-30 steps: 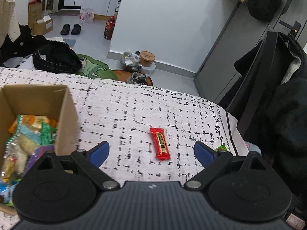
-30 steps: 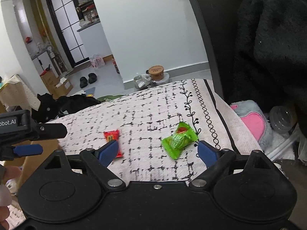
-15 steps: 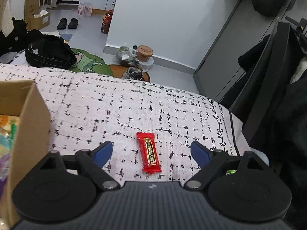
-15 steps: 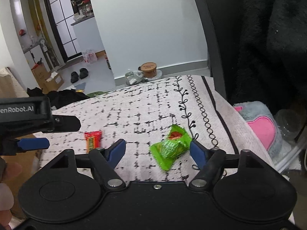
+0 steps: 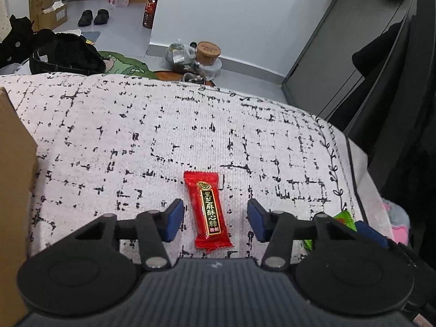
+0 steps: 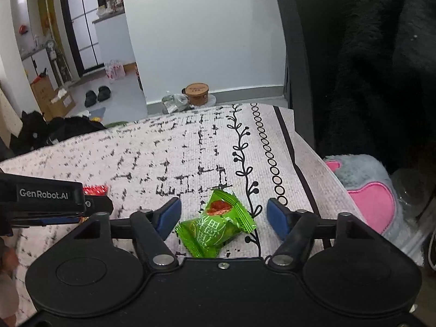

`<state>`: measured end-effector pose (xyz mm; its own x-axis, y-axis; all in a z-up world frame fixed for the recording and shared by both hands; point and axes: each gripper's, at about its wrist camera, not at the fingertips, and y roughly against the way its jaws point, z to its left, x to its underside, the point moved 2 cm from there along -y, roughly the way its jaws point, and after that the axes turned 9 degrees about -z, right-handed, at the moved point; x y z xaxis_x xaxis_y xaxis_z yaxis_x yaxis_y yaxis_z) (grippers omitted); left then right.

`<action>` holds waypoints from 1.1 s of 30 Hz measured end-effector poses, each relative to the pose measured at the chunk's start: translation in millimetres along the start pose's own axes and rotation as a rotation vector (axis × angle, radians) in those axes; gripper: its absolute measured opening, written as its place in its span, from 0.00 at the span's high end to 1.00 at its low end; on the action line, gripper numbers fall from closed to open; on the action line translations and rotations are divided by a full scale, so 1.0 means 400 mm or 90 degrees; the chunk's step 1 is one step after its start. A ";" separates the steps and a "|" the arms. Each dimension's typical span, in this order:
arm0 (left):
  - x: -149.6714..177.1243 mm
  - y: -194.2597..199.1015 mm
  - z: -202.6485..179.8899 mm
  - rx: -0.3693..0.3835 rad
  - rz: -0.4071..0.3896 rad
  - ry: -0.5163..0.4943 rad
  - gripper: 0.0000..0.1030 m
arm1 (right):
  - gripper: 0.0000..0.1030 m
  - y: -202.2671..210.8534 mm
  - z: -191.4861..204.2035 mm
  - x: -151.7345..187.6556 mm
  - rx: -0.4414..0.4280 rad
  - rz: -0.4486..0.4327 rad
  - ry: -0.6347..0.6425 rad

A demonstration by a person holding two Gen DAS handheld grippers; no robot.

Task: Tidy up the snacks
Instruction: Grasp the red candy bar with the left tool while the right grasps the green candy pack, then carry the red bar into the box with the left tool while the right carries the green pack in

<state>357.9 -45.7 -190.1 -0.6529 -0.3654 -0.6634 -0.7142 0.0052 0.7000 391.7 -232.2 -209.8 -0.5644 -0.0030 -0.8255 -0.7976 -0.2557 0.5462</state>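
A red snack bar (image 5: 208, 209) lies on the white black-patterned cloth (image 5: 163, 136). My left gripper (image 5: 215, 222) is open, its blue pads on either side of the bar without touching it. A green wrapped candy (image 6: 216, 227) lies on the same cloth near its right border. My right gripper (image 6: 223, 218) is open and straddles the candy, pads apart from it. The cardboard box (image 5: 13, 190) stands at the left edge of the left wrist view; its inside is hidden. The candy's corner (image 5: 346, 218) peeks out behind the left gripper's right finger.
The cloth's right edge drops off beside a grey and pink plush (image 6: 368, 190) and black clothing (image 6: 381, 54). The left gripper body (image 6: 46, 199) shows at the left of the right wrist view. The floor beyond holds bags, a tub (image 5: 208, 51) and slippers.
Both grippers have moved forward and down over their snacks. The left one has shifted right, away from the box, and narrowed around the red bar. The right one now straddles the green candy.
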 end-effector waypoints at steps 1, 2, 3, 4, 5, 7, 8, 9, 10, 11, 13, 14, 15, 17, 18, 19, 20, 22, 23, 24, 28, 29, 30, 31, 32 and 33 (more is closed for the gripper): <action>0.004 -0.006 0.001 -0.002 0.005 -0.001 0.55 | 0.49 0.001 0.002 0.002 0.004 0.000 0.008; 0.007 -0.010 0.002 -0.005 0.006 -0.002 0.58 | 0.53 0.001 0.003 0.004 0.008 0.001 0.017; 0.011 -0.012 0.004 -0.009 0.004 -0.004 0.62 | 0.58 0.003 0.001 0.005 0.015 0.001 0.023; 0.015 -0.012 0.005 -0.014 0.003 -0.007 0.64 | 0.62 0.005 -0.003 0.005 0.016 0.000 0.022; 0.017 -0.011 0.006 -0.021 0.000 -0.009 0.70 | 0.63 0.006 -0.007 0.004 0.014 0.000 0.015; 0.018 -0.009 0.009 -0.024 0.000 -0.008 0.81 | 0.72 0.012 -0.010 0.003 0.013 -0.001 0.011; 0.019 -0.006 0.011 -0.021 0.000 -0.004 0.81 | 0.73 0.018 -0.011 0.002 0.010 -0.001 0.008; 0.017 -0.002 0.013 -0.019 0.000 -0.003 0.81 | 0.73 0.022 -0.010 0.002 0.009 -0.001 0.002; 0.017 0.004 0.013 -0.018 -0.001 -0.003 0.82 | 0.74 0.025 -0.009 0.002 0.007 -0.001 -0.003; 0.018 0.012 0.015 -0.017 -0.006 -0.003 0.82 | 0.74 0.030 -0.007 0.005 0.002 -0.001 -0.006; 0.021 0.028 0.017 -0.015 -0.013 -0.005 0.82 | 0.75 0.029 -0.001 0.011 -0.002 0.001 -0.012; 0.021 0.035 0.019 -0.012 -0.013 -0.004 0.82 | 0.75 0.031 0.001 0.014 -0.004 0.001 -0.017; 0.022 0.044 0.023 -0.011 -0.015 -0.003 0.82 | 0.75 0.035 0.002 0.016 -0.007 0.000 -0.025; 0.022 0.060 0.029 -0.014 -0.020 -0.002 0.82 | 0.76 0.044 0.005 0.017 -0.014 -0.001 -0.035; 0.020 0.066 0.032 -0.016 -0.021 0.000 0.82 | 0.76 0.049 0.009 0.015 -0.018 -0.002 -0.037; 0.018 0.076 0.037 -0.017 -0.023 0.003 0.82 | 0.76 0.053 0.012 0.014 -0.021 -0.004 -0.039; 0.015 0.086 0.041 -0.017 -0.025 0.006 0.82 | 0.76 0.059 0.016 0.011 -0.024 -0.007 -0.040; 0.008 0.104 0.046 -0.016 -0.033 0.005 0.82 | 0.77 0.067 0.024 0.003 -0.031 -0.014 -0.047; 0.003 0.114 0.047 -0.015 -0.037 0.004 0.82 | 0.77 0.073 0.029 -0.003 -0.036 -0.019 -0.051; -0.003 0.122 0.049 -0.013 -0.041 0.004 0.82 | 0.77 0.077 0.034 -0.007 -0.040 -0.023 -0.054; -0.026 0.159 0.054 -0.008 -0.061 0.008 0.82 | 0.77 0.093 0.062 -0.027 -0.059 -0.038 -0.065; -0.031 0.169 0.057 -0.007 -0.066 0.009 0.82 | 0.77 0.095 0.069 -0.031 -0.063 -0.041 -0.066; -0.036 0.178 0.059 -0.006 -0.071 0.009 0.82 | 0.77 0.101 0.078 -0.037 -0.069 -0.046 -0.067; -0.041 0.186 0.061 -0.005 -0.075 0.011 0.82 | 0.77 0.107 0.086 -0.042 -0.074 -0.050 -0.068; -0.047 0.196 0.065 -0.005 -0.080 0.013 0.82 | 0.77 0.112 0.093 -0.048 -0.079 -0.054 -0.068; -0.052 0.206 0.069 -0.005 -0.086 0.014 0.82 | 0.78 0.117 0.102 -0.055 -0.086 -0.059 -0.069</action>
<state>305.9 -11.9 -125.9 -0.5455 -0.3832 -0.7454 -0.7928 -0.0525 0.6072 358.1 -204.6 -160.3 -0.5157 0.1289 -0.8470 -0.8155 -0.3771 0.4390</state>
